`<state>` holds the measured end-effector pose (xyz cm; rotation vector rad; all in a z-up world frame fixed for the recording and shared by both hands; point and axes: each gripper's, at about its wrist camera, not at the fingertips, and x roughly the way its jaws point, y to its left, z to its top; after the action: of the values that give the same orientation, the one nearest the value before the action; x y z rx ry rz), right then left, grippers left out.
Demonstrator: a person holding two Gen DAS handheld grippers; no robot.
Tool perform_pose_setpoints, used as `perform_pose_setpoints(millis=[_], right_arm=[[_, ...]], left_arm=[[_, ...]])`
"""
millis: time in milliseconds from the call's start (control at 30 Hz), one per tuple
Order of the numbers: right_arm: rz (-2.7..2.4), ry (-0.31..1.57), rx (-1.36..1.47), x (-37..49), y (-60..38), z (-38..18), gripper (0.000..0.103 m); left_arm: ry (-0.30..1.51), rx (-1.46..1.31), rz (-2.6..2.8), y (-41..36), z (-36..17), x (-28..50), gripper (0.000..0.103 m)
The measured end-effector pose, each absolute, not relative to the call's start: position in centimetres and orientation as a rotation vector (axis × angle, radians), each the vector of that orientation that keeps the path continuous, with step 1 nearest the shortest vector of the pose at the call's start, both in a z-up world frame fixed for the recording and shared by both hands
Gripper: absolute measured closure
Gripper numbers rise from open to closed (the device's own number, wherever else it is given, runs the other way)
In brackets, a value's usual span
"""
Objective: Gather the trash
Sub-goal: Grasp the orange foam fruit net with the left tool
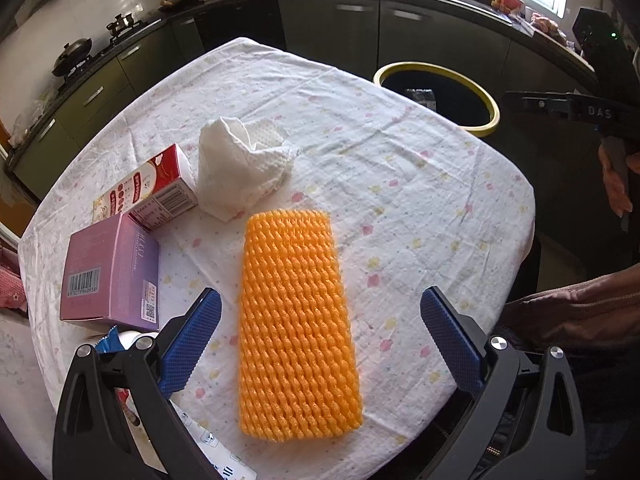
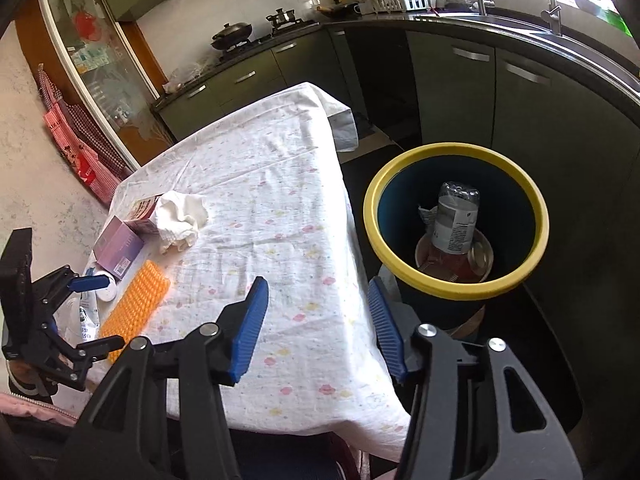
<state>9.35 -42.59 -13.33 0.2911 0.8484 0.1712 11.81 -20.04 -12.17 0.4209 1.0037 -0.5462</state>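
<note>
An orange foam net sleeve lies flat on the cloth-covered table. My left gripper is open, its blue pads either side of the sleeve and above it. A crumpled white paper towel, a red-and-white carton and a purple box lie to the left. The yellow-rimmed bin stands beside the table and holds a plastic bottle. My right gripper is open and empty over the table's right edge, near the bin. The sleeve also shows in the right wrist view.
A small white tub and a blue-and-white wrapper lie at the table's near left corner. Dark kitchen cabinets and a counter with a sink ring the back. My left gripper shows at the far left of the right wrist view.
</note>
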Motion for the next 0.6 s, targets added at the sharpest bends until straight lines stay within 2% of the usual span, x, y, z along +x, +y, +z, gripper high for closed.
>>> perform_pose_setpoints(millis=[267,400,533,600], right_arm=[[0.209,0.837,0.322,9.1,-42.8,-13.7,0.052],[0.216,0.836,0.338,9.1,-43.0,-14.0,0.05],[0.216,0.837,0.346,9.1,-43.3,-14.1,0.05],[0.214,0.837,0.349,9.1,-43.4,-14.2,0.05]], left_arm=[[1.052,0.435,-0.498,-20.0,-13.9,12.9,0.005],[1.076,0.424,-0.491,-19.9,-14.3,13.3,0.018],[1.095,0.428,-0.479,-20.0,-14.8,13.5,0.026],[1.106,0.419,-0.483,-20.0,-14.9,13.5,0.035]])
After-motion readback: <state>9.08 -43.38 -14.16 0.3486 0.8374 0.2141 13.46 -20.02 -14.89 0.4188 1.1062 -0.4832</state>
